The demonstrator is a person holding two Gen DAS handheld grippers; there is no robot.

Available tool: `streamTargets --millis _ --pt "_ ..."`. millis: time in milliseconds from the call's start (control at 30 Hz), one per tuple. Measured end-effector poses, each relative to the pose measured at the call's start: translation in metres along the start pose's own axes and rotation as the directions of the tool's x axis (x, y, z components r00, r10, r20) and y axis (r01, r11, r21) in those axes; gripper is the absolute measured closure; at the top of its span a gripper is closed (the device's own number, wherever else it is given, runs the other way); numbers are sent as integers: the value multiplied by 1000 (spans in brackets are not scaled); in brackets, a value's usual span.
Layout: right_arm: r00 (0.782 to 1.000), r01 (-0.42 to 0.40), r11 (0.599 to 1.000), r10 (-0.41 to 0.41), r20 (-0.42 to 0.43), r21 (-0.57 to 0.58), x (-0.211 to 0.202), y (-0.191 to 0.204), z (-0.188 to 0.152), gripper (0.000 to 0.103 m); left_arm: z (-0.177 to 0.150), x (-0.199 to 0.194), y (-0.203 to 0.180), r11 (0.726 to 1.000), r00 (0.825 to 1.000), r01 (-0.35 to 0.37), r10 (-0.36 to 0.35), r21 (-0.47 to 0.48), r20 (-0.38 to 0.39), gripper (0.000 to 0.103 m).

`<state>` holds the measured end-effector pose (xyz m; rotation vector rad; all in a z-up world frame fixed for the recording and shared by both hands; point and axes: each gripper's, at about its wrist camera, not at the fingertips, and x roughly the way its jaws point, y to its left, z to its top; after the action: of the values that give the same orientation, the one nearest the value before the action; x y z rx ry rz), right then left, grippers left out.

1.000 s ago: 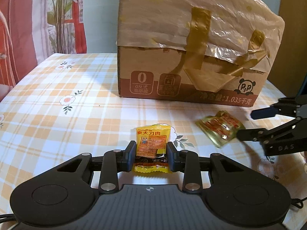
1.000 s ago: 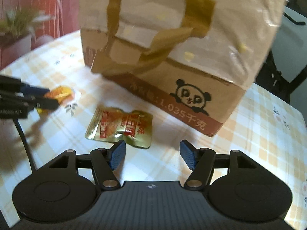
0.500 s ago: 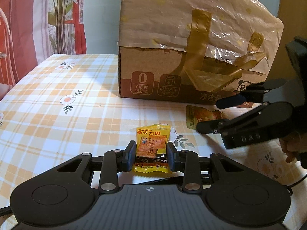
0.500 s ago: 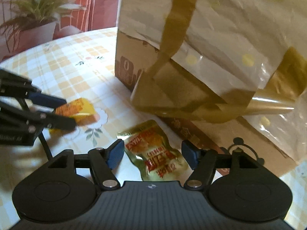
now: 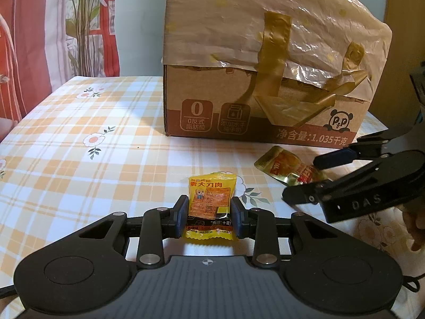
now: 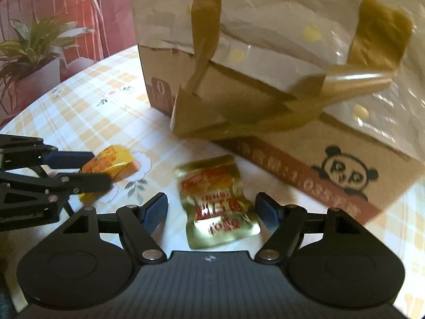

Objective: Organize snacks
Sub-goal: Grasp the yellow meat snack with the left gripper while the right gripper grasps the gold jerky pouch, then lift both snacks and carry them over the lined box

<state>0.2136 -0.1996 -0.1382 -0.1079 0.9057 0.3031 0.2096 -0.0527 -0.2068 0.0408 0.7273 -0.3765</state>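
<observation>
My left gripper (image 5: 209,216) is shut on a small yellow snack packet (image 5: 211,203) and holds it just over the checked tablecloth (image 5: 79,159). The same packet (image 6: 111,160) shows in the right wrist view between the left gripper's fingers (image 6: 74,158). A gold foil snack pouch (image 6: 216,200) lies flat on the cloth in front of the cardboard box (image 6: 305,143). My right gripper (image 6: 212,210) hovers over that pouch with its jaws opening, one pad on each side and neither pressing on it. From the left wrist view the right gripper (image 5: 310,178) straddles the gold pouch (image 5: 284,164).
A large cardboard box (image 5: 239,101) draped with a crinkled plastic bag and gold tape stands at the back of the table. A potted plant (image 6: 34,53) and a red chair (image 6: 53,8) sit beyond the table's left edge. A person's fingers (image 5: 417,226) show at the right.
My right gripper moved in over the gold pouch and its jaws widened around it. The left gripper stayed still with the yellow packet.
</observation>
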Motion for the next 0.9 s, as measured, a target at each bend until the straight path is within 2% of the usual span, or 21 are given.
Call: streamTargets --millis 100,233,433,500,567,767,900 --pt "1000 -6 1000 6 -16 3 -3 3 0 27 0 0 0 1000 1000 -3 3 6 1 67" --pt "1000 21 1000 -21 14 19 0 -1 0 29 0 0 1 1000 1000 4 -4 0 1 67" --pt "998 12 1000 -11 66 -14 4 -1 -4 29 0 0 1 1000 1000 2 -2 3 1 67" --pt "996 9 1000 -9 86 -8 3 -2 -9 33 0 0 1 1000 1000 1 -1 5 1 67" --pt "995 13 1000 -13 103 -1 -1 -3 -12 48 0 0 1 1000 1000 0 0 7 1 67" --pt "985 -6 999 -3 171 49 -11 -10 -28 58 -1 0 -1 1000 1000 -11 11 22 2 67" --pt "979 -10 999 0 204 46 -18 -6 -36 60 -1 0 -2 999 1000 -17 17 29 1 67"
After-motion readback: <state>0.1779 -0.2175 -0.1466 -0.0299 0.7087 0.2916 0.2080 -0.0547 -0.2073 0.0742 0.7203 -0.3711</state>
